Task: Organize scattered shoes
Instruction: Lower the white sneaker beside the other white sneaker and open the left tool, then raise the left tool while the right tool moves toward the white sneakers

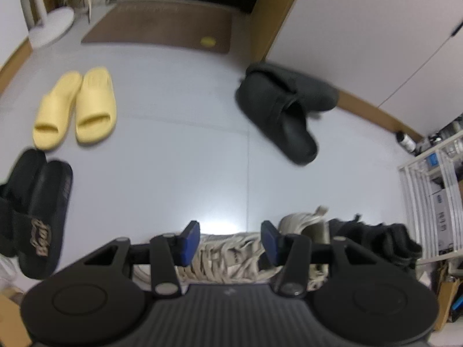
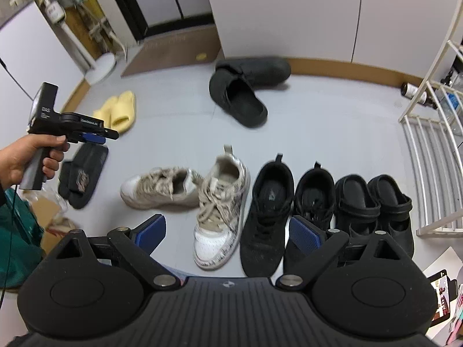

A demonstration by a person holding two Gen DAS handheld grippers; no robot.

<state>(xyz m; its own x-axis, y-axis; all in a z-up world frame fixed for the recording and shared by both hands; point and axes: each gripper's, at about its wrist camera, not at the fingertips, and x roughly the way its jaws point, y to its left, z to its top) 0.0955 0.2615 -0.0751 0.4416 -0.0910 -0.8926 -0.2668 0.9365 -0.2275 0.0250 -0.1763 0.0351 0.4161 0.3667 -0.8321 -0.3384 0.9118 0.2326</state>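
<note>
Two beige sneakers lie on the grey floor: one on its side, one upright; in the left wrist view they show under my fingers. My left gripper is open and empty above them; it also shows in the right wrist view. My right gripper is open and empty over the upright sneaker's toe. Two dark grey slippers lie crossed by the wall. Yellow slides and black slides sit paired at left.
Black sneakers and black clogs stand in a row at right. A white wire rack stands at far right, with a bottle by the wall. A brown doormat lies at the door. A fan base stands at far left.
</note>
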